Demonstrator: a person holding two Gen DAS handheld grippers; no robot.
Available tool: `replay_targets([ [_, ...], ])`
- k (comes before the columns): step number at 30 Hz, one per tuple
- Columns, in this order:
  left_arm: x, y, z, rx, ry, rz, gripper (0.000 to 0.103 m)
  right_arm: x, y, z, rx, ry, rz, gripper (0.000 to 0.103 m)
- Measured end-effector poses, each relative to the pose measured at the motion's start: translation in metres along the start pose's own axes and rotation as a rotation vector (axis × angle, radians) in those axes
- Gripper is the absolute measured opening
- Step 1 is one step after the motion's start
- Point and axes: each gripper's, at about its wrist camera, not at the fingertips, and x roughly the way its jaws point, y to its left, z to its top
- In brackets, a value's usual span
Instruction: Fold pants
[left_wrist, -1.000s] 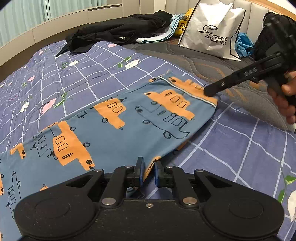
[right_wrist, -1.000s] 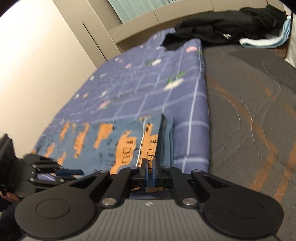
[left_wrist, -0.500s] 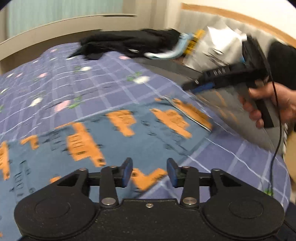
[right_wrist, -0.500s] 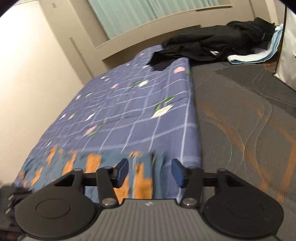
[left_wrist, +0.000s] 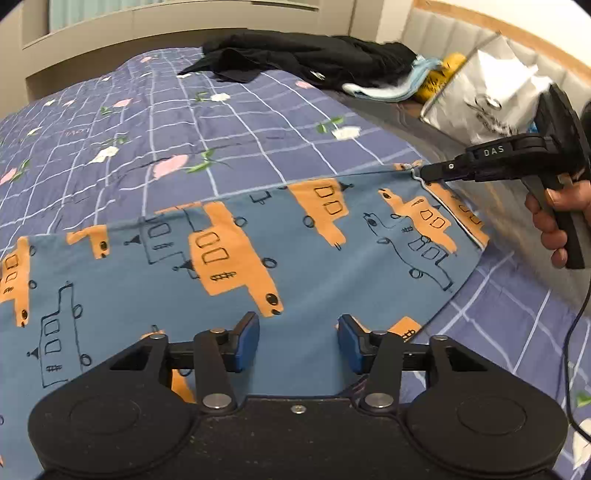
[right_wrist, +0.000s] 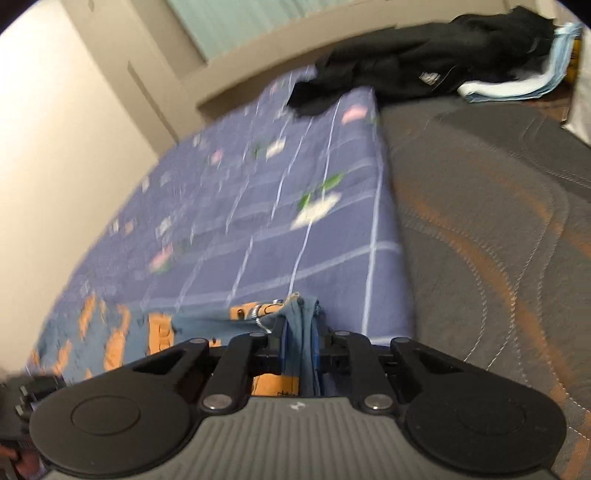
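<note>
The pants (left_wrist: 295, 258) are blue with orange and outlined trains and lie flat across the purple checked bedspread (left_wrist: 221, 122). My left gripper (left_wrist: 298, 343) is open and empty just above the pants' near edge. My right gripper (right_wrist: 300, 349) is shut on the far corner of the pants (right_wrist: 295, 332) at the waistband and lifts it slightly. In the left wrist view the right gripper (left_wrist: 424, 172) pinches that corner at the right.
A heap of black clothes (left_wrist: 314, 59) and a light blue cloth (left_wrist: 391, 88) lie at the far end of the bed. A white shopping bag (left_wrist: 484, 99) stands at the back right. Grey quilted mattress (right_wrist: 498, 240) lies to the right of the bedspread.
My left gripper let go of the pants' edge and opened. My right gripper opened, then shut on the far waistband corner.
</note>
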Motion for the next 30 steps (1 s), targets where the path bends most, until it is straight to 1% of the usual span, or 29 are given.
replay_targets([
  [3,-0.001,-0.002,-0.004,0.02,-0.009,0.011,0.054,0.015,0.001,-0.01,-0.018,0.083,-0.038,0.015],
  [4,-0.006,0.001,-0.006,0.008,-0.012,0.007,0.054,0.013,0.001,-0.009,0.008,0.065,-0.038,0.023],
  [5,-0.012,0.006,-0.008,-0.007,-0.018,0.009,0.054,0.008,0.001,-0.007,0.041,0.039,-0.043,0.028],
  [7,-0.027,0.022,-0.014,-0.035,-0.038,0.035,0.055,-0.007,0.005,-0.001,0.07,-0.034,-0.092,0.045],
  [8,-0.034,0.034,-0.018,-0.058,-0.05,0.054,0.058,-0.012,0.009,0.001,0.059,-0.053,-0.127,0.051],
  [9,-0.042,0.047,-0.023,-0.084,-0.055,0.081,0.059,-0.016,0.017,0.003,0.03,-0.062,-0.147,0.052],
  [10,-0.048,0.061,-0.027,-0.11,-0.061,0.117,0.06,-0.017,0.025,0.005,-0.002,-0.065,-0.132,0.053],
  [12,-0.057,0.089,-0.034,-0.167,-0.05,0.199,0.062,-0.014,0.054,0.014,-0.059,-0.037,-0.051,0.058],
  [13,-0.059,0.103,-0.037,-0.198,-0.032,0.229,0.062,-0.006,0.075,0.019,-0.097,-0.021,-0.001,0.065],
  [14,-0.059,0.116,-0.039,-0.227,-0.013,0.244,0.062,0.001,0.095,0.023,-0.137,-0.005,0.043,0.069],
  [15,-0.06,0.129,-0.041,-0.262,0.001,0.252,0.064,0.009,0.116,0.026,-0.183,0.012,0.081,0.076],
  [16,-0.061,0.14,-0.041,-0.304,0.007,0.249,0.064,0.023,0.145,0.03,-0.241,0.036,0.126,0.078],
  [17,-0.063,0.15,-0.04,-0.341,0.001,0.231,0.066,0.036,0.167,0.031,-0.286,0.059,0.158,0.078],
  [19,-0.065,0.161,-0.037,-0.365,-0.014,0.209,0.073,0.072,0.217,0.034,-0.372,0.114,0.21,0.079],
  [21,-0.063,0.166,-0.035,-0.376,-0.032,0.214,0.084,0.107,0.255,0.034,-0.425,0.165,0.237,0.079],
  [22,-0.061,0.17,-0.036,-0.392,-0.04,0.203,0.086,0.124,0.272,0.033,-0.444,0.189,0.242,0.079],
  [23,-0.06,0.174,-0.038,-0.407,-0.049,0.186,0.088,0.133,0.285,0.031,-0.456,0.207,0.246,0.079],
  [24,-0.059,0.175,-0.04,-0.419,-0.06,0.171,0.092,0.146,0.298,0.03,-0.466,0.225,0.248,0.079],
  [26,-0.058,0.178,-0.047,-0.428,-0.096,0.146,0.097,0.163,0.317,0.03,-0.486,0.248,0.249,0.08],
  [27,-0.057,0.178,-0.049,-0.424,-0.101,0.146,0.099,0.171,0.324,0.029,-0.502,0.261,0.248,0.082],
  [28,-0.054,0.176,-0.048,-0.412,-0.099,0.152,0.101,0.176,0.329,0.027,-0.521,0.271,0.242,0.085],
  [30,-0.05,0.167,-0.045,-0.379,-0.091,0.174,0.102,0.186,0.332,0.025,-0.552,0.293,0.233,0.086],
])
